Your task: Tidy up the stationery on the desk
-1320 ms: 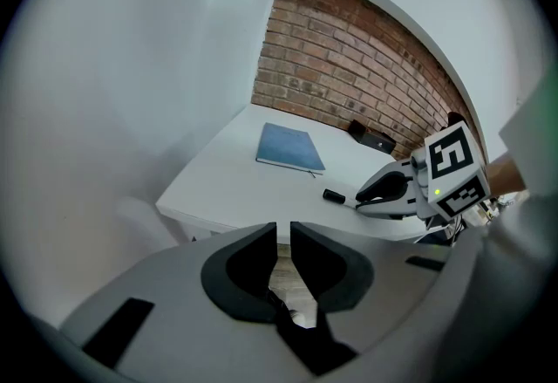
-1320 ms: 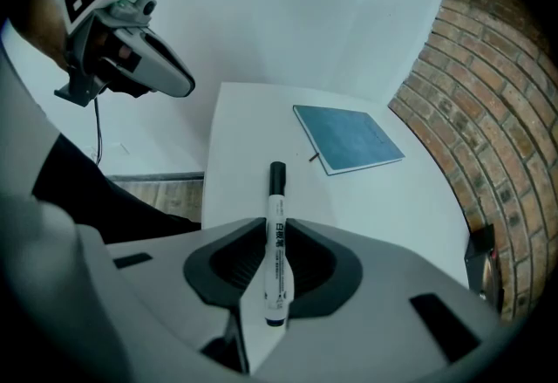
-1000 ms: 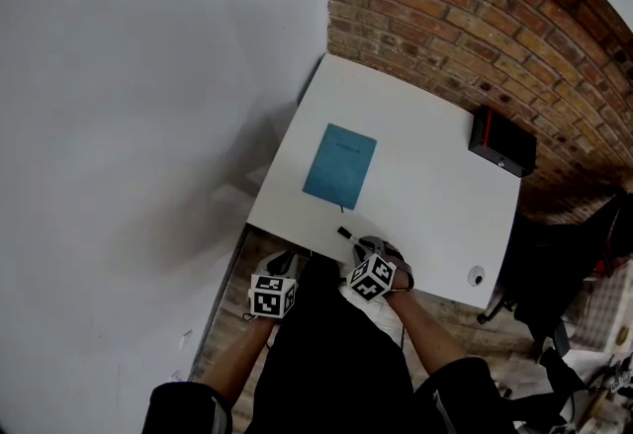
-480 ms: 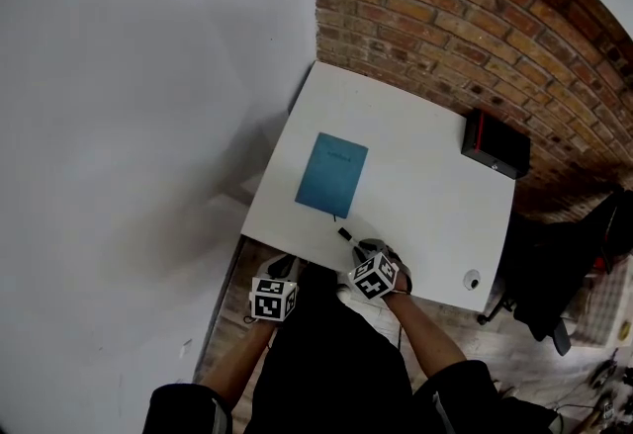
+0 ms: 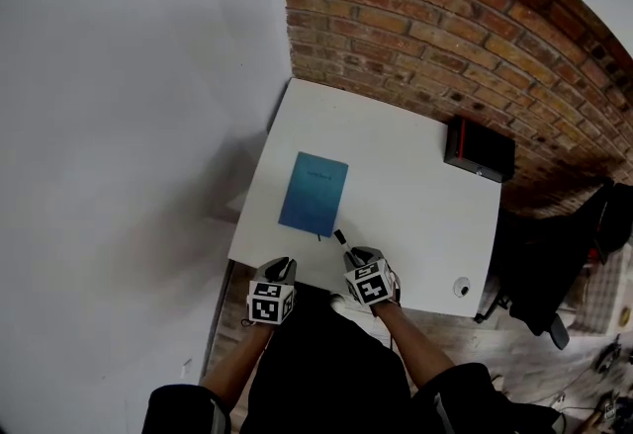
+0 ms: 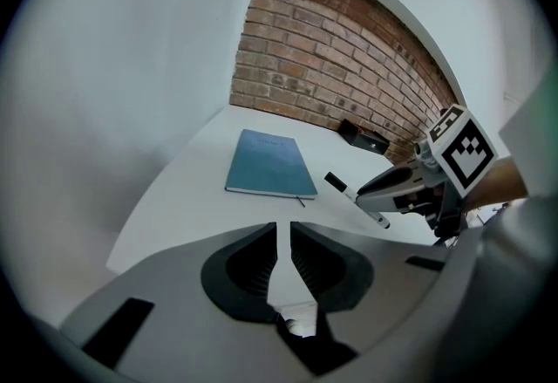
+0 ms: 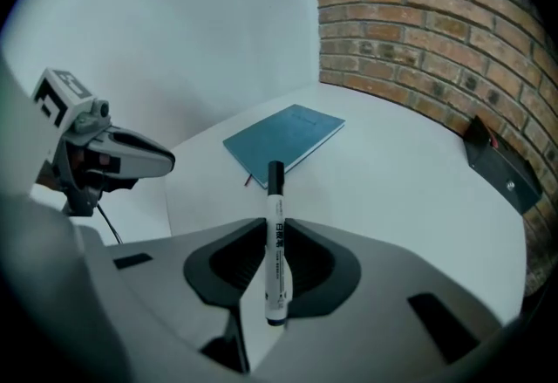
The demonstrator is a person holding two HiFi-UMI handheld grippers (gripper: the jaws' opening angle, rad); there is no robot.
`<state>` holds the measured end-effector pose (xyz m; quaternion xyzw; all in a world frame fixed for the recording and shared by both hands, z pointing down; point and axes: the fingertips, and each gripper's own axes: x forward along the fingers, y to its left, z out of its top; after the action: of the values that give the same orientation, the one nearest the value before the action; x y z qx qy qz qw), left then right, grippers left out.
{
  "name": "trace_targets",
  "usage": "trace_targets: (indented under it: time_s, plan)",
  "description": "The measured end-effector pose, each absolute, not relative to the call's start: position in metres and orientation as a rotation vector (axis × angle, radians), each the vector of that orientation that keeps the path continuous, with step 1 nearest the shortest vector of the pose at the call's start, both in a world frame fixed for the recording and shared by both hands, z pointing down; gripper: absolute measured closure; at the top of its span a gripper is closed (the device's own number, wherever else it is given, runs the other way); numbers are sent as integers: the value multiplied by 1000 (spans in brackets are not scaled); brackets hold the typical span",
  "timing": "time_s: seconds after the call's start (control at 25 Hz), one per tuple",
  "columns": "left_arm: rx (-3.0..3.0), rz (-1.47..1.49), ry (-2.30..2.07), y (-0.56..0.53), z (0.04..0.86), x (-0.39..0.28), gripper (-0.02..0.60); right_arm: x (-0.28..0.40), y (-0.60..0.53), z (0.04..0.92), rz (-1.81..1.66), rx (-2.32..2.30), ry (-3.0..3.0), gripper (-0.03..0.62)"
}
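At the desk's (image 5: pixel 406 195) near edge, the left gripper (image 6: pixel 283 237) is hovering nearly closed on nothing. The right gripper (image 7: pixel 277 237) is pinching one marker (image 7: pixel 275 198) by its tail, so it's risking a swivel or a drop. Just beyond, one teal notebook (image 5: pixel 314 193) is lying flat, and one black box (image 5: pixel 479 149) is sitting far right.

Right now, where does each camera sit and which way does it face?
Head view: on the person's head, steeply down at the white desk; both forearms, left gripper and right gripper show.
Left gripper view: on the left gripper, along its slightly parted, empty jaws toward the brick wall.
Right gripper view: on the right gripper, along jaws shut on the marker.
Shared: both gripper views show the blue notebook, black box and the other gripper.
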<state>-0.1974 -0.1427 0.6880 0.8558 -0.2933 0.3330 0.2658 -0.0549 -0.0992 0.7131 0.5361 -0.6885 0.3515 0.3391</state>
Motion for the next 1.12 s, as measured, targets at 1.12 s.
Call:
trace_targets:
  time_s: [1.12]
  plan:
    - [2450, 966, -442, -238, 692, -93, 522, -1, -182, 715, 1219, 1720, -1612, 516]
